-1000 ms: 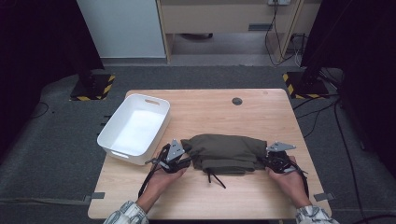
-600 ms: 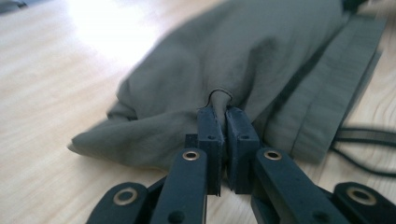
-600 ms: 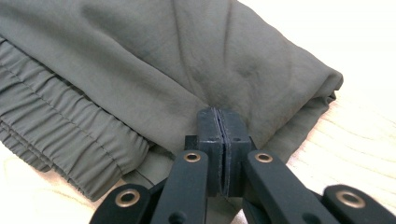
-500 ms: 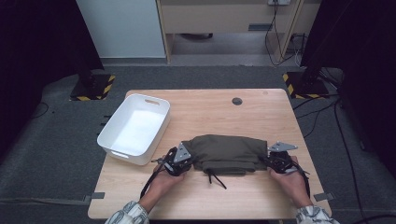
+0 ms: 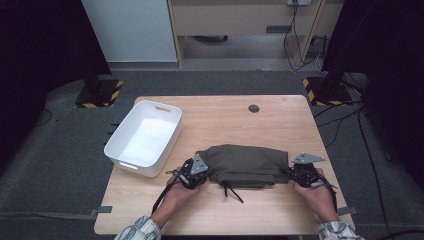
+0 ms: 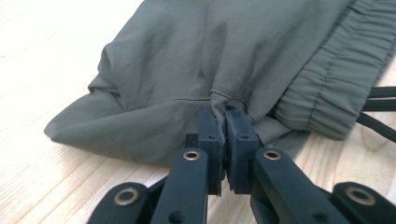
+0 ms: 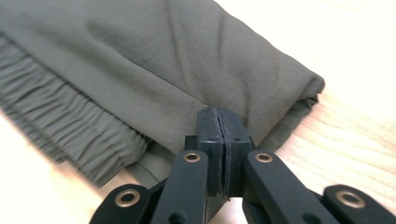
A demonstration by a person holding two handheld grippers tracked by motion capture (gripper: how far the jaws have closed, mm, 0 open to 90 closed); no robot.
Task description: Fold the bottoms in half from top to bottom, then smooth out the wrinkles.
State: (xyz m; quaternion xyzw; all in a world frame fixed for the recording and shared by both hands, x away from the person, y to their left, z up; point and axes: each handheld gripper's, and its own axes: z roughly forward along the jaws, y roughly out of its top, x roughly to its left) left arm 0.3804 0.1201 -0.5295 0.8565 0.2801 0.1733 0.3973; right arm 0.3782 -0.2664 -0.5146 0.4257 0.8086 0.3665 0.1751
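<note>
The olive shorts [image 5: 246, 165] lie folded near the front edge of the tabletop [image 5: 225, 117], a little right of its middle, the elastic waistband [image 6: 327, 88] turned toward the person and a dark drawstring [image 5: 231, 189] trailing out over the wood; the left gripper [image 5: 196, 174] sits at the bundle's left end and the right gripper [image 5: 306, 172] at its right end, a hand behind each. From the left gripper view the two black jaws have just been closing and now stand pinched together on a fold of the cloth beside the waistband; from the right gripper view the jaws are pressed tight as well, with the fabric's edge caught between them near the bundle's corner [image 7: 313, 88]. So both ends are nipped, and I'd judge this to be the moment just after the grasp, with the lift or the next fold about to come; that move will want both hands rising together and level, or the loose layers may slide out of the fold; the left pinch looks thin, only a ridge of cloth, so it could slip if pulled sharply; the drawstring may drag or snag on the way.

The white bin [image 5: 144, 137] stands at the left edge of the tabletop, angled, one corner hanging slightly past that edge; nothing lies in it; it sits just beside the left gripper, so if the shorts are bound there the carry is a short one leftward and away from the front edge.
</note>
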